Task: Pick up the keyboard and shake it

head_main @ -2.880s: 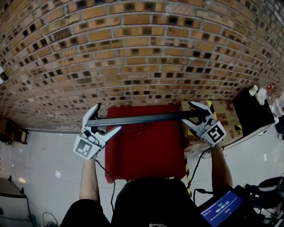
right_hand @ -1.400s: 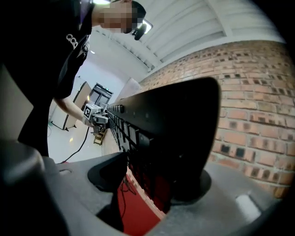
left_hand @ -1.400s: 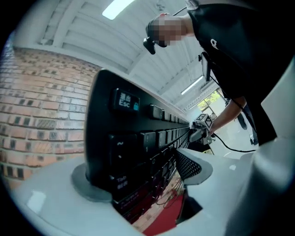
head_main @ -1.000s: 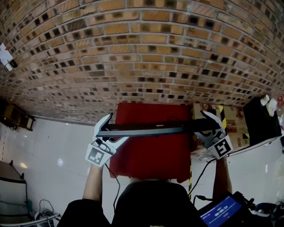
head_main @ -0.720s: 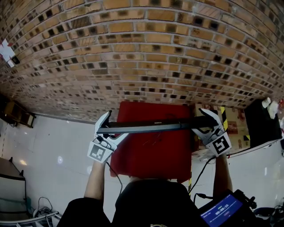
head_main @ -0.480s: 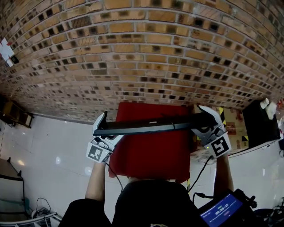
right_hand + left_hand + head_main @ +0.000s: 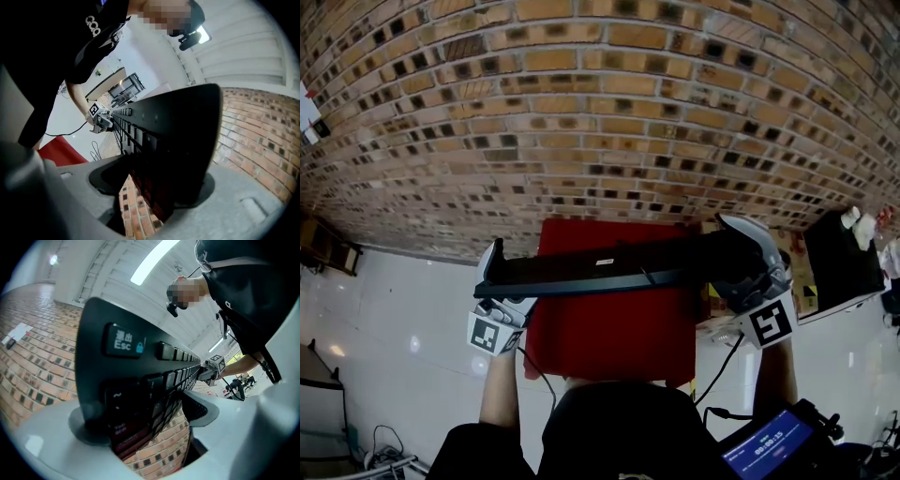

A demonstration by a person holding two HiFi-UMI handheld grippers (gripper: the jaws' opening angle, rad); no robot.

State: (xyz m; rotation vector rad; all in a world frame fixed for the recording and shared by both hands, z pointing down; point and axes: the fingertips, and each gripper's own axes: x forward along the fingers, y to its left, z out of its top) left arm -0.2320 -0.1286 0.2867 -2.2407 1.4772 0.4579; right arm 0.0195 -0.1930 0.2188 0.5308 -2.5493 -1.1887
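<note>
While gripping the black keyboard (image 7: 600, 267) by its left end in the wide-spread left tongs (image 7: 494, 277) and its right end in the right tongs (image 7: 739, 258), holds it aloft over the red surface (image 7: 609, 328). Could drop an end if shaken hard, only edges pinched.

Both forearms bare, reaching forward and raised, well apart. Left forearm (image 7: 499, 389) near vertical in head view; right forearm (image 7: 775, 380) likewise. Left gripper (image 7: 492, 272) sits lower than right gripper (image 7: 736, 258). Marker cubes face camera. Left jaws spread wide, clamped on keyboard (image 7: 600, 267) left end. Right jaws spread wide, clamped on its right end, pads touching both edges.
</note>
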